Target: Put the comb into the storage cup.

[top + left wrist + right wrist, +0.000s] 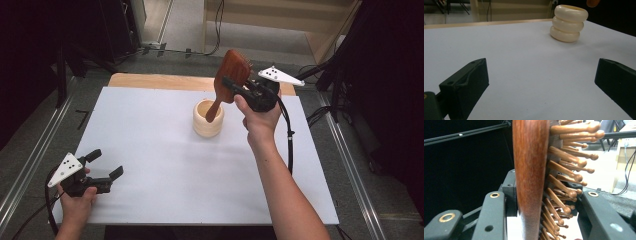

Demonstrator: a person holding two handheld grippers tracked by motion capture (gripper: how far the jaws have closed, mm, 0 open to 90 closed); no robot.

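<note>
The wooden hairbrush (228,80) stands tilted, handle end inside the cream ribbed cup (208,119) near the far edge of the white table (165,165). The right gripper (239,88) is clamped on the brush head. The left gripper (107,163), jaws apart and holding nothing, rests at the near left corner.

A reddish-brown wooden hairbrush (231,72), a cream ribbed cup (208,119), a white table (150,150).
</note>
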